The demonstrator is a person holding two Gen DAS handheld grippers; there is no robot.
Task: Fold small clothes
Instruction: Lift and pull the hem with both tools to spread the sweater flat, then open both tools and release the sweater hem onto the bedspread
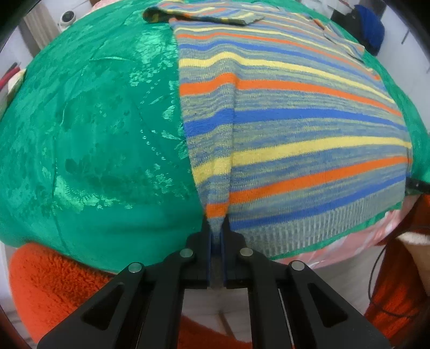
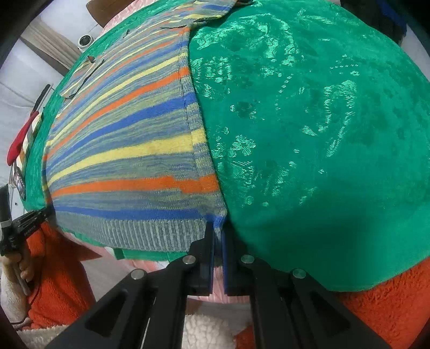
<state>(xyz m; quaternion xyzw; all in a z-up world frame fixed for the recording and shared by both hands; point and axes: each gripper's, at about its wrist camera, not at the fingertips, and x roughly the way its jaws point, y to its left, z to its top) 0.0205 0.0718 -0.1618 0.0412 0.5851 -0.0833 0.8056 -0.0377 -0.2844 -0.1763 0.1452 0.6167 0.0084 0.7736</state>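
Note:
A small striped knit sweater (image 1: pixel 295 128), with orange, blue, yellow and grey bands, lies flat on a green patterned cloth (image 1: pixel 94 134). My left gripper (image 1: pixel 217 228) is shut on the sweater's near left hem corner, which is pulled up into a ridge. In the right wrist view the sweater (image 2: pixel 121 150) lies to the left, and my right gripper (image 2: pixel 219 231) is shut on its near right hem corner. A sleeve (image 1: pixel 204 13) is folded across the far end.
The green cloth (image 2: pixel 322 134) covers the table to its near edge. An orange fleece sleeve (image 1: pixel 53 282) is below the edge. Red-handled tools (image 2: pixel 21 139) and a white camera (image 2: pixel 85 40) lie at the far left. The other gripper (image 2: pixel 24 222) shows at the left.

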